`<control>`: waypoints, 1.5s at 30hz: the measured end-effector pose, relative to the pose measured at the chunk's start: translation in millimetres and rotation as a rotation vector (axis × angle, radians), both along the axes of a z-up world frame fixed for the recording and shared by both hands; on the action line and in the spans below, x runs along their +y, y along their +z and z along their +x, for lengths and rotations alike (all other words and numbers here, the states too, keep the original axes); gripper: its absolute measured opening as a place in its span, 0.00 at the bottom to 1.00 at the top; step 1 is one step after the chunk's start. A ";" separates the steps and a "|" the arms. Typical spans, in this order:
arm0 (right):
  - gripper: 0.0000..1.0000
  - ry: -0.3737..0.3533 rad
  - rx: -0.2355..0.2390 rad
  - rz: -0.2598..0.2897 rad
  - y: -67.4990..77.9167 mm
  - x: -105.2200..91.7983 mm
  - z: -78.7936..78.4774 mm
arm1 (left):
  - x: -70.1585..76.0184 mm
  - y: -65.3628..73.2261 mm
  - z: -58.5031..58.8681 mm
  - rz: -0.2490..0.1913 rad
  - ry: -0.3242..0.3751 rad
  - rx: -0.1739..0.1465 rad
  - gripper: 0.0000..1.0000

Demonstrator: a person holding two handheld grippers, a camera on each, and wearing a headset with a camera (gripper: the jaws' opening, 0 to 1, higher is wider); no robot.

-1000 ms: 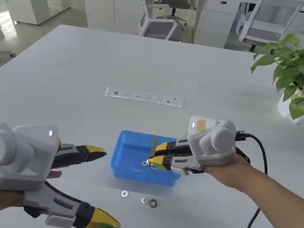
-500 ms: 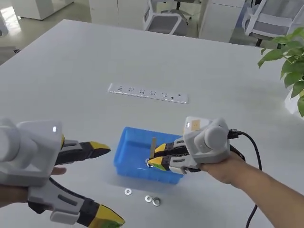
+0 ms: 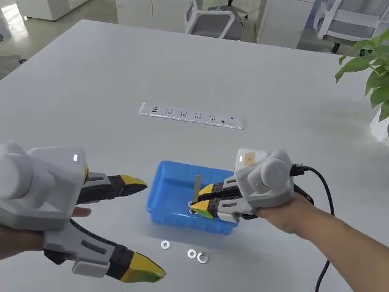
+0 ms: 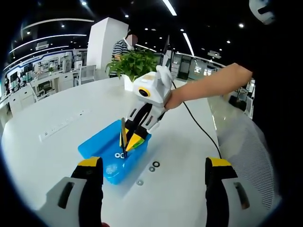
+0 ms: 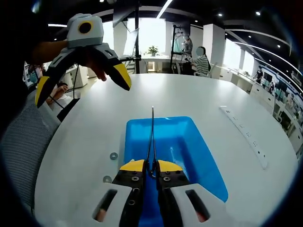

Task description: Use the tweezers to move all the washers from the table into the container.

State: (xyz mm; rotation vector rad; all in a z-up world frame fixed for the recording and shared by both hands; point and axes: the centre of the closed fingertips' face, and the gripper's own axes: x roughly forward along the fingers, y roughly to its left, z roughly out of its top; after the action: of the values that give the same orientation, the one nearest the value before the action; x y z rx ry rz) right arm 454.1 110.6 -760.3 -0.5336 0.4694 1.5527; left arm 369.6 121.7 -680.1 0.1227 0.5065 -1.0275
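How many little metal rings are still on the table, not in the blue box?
3. One washer lies alone in front of the blue container; two more washers sit close together just beside it. More may be hidden.

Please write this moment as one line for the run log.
right tool: shut on tweezers, tips in blue container | left tool: open, empty | washers: three on table beside container
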 end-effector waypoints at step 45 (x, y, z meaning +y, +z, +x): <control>0.09 0.068 -0.035 -0.017 -4.4 -2.3 -1.2 | -37.4 -10.4 86.6 0.164 -0.203 -0.152 0.18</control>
State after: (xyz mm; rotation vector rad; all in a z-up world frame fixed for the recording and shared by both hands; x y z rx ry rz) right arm 453.0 108.3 -764.7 -0.5941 0.4419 1.6025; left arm 456.2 84.3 -690.6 0.4024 0.4452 -1.1637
